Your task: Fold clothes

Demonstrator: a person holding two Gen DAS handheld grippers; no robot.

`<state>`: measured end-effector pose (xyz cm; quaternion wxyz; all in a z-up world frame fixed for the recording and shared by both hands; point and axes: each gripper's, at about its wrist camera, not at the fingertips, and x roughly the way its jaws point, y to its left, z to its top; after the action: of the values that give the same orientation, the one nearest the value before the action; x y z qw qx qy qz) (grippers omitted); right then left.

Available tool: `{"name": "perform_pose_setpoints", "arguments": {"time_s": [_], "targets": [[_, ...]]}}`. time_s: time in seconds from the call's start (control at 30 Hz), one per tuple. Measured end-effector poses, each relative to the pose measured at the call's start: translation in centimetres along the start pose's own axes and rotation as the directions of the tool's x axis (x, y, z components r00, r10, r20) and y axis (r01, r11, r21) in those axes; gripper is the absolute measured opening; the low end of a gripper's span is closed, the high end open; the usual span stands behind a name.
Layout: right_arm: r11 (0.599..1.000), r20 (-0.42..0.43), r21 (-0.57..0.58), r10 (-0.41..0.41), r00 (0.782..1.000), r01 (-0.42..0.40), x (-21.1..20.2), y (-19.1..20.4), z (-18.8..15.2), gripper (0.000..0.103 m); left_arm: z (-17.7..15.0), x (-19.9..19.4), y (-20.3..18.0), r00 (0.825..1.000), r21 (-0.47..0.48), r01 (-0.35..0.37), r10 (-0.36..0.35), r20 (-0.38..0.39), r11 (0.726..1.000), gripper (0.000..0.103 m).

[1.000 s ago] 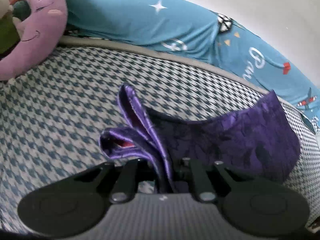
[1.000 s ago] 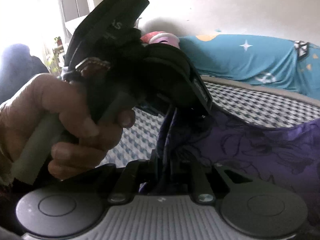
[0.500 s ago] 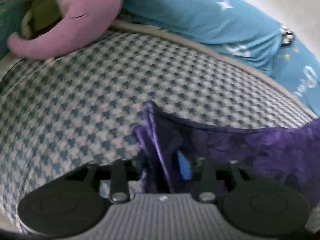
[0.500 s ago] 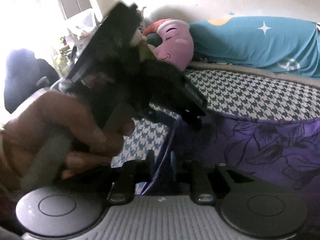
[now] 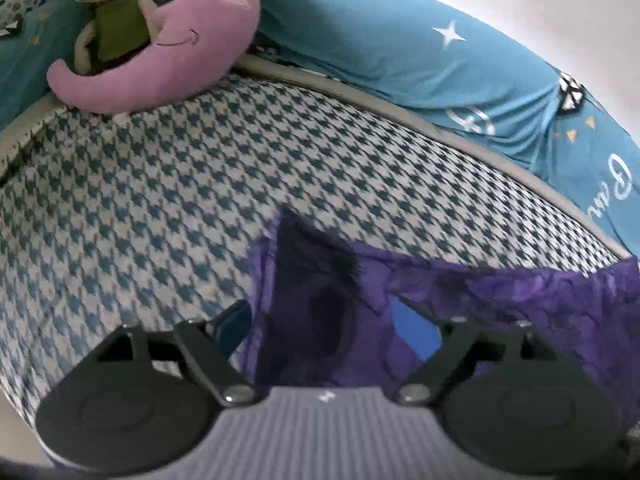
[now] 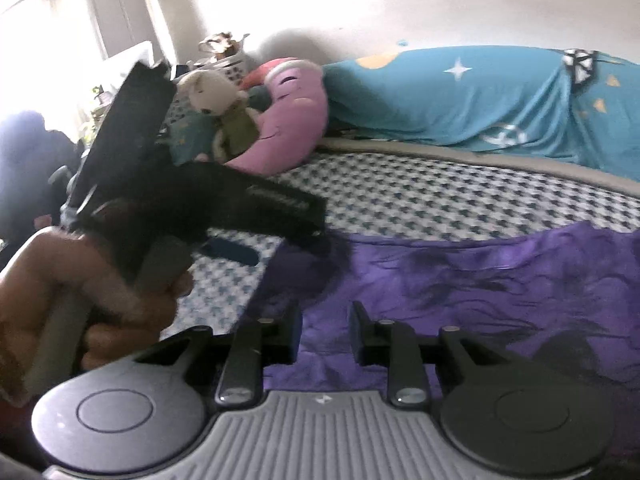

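Compared with half a second ago, we note both grippers have released: each was clamped on the purple garment (image 6: 500,280), and now the fingers stand apart. The left gripper (image 5: 326,322) is spread wide, with the garment's bunched corner lying loose between its fingers. The right gripper (image 6: 324,332) is moderately parted above the cloth, gripping nothing. The garment lies on the houndstooth bed (image 5: 160,200), in the lower right of both frames.
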<state>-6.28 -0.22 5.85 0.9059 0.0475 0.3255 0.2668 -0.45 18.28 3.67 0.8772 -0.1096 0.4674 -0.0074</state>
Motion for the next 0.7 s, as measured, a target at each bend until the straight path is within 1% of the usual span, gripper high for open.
{"name": "perform_pose_setpoints", "arguments": {"time_s": [0.03, 0.1, 0.17, 0.27, 0.37, 0.5, 0.6, 0.7], "targets": [[1.0, 0.002, 0.003, -0.01, 1.0, 0.01, -0.4, -0.6, 0.0, 0.026, -0.3, 0.1, -0.5, 1.0, 0.004, 0.007, -0.007, -0.004, 1.0, 0.089], [0.999, 0.011, 0.014, -0.038, 0.999, 0.038, -1.1, -2.0, 0.2, 0.026, -1.0, 0.3, -1.6, 1.0, 0.013, 0.02, -0.02, -0.012, 1.0, 0.092], [0.997, 0.024, 0.029, -0.067, 0.997, 0.067, -1.9, -3.5, 0.3, 0.026, -1.4, 0.4, -2.5, 0.999, 0.029, 0.031, -0.031, -0.018, 0.999, 0.093], [0.992, 0.045, 0.051, -0.115, 0.992, 0.113, -3.0, -5.8, 0.7, 0.026, -2.2, 0.5, -4.0, 0.999, 0.059, 0.042, -0.041, -0.027, 0.997, 0.095], [0.983, 0.06, 0.095, -0.16, 0.985, 0.154, -3.8, -8.3, 1.1, 0.026, -2.8, 1.1, -5.5, 0.998, 0.064, 0.052, -0.05, -0.041, 0.997, 0.096], [0.973, 0.055, 0.158, -0.178, 0.983, 0.167, -4.1, -10.9, 1.2, 0.026, -3.1, 2.1, -7.1, 0.997, 0.09, 0.053, -0.047, -0.06, 0.995, 0.096], [0.971, 0.044, 0.165, -0.183, 0.982, 0.173, -3.5, -11.9, 1.4, 0.026, -3.5, 2.5, -8.0, 0.997, 0.116, 0.049, -0.042, -0.066, 0.992, 0.097], [0.974, 0.038, 0.161, -0.17, 0.985, 0.161, -2.6, -12.3, 1.7, 0.026, -3.8, 3.0, -8.4, 0.997, 0.132, 0.039, -0.029, -0.074, 0.991, 0.099]]}}
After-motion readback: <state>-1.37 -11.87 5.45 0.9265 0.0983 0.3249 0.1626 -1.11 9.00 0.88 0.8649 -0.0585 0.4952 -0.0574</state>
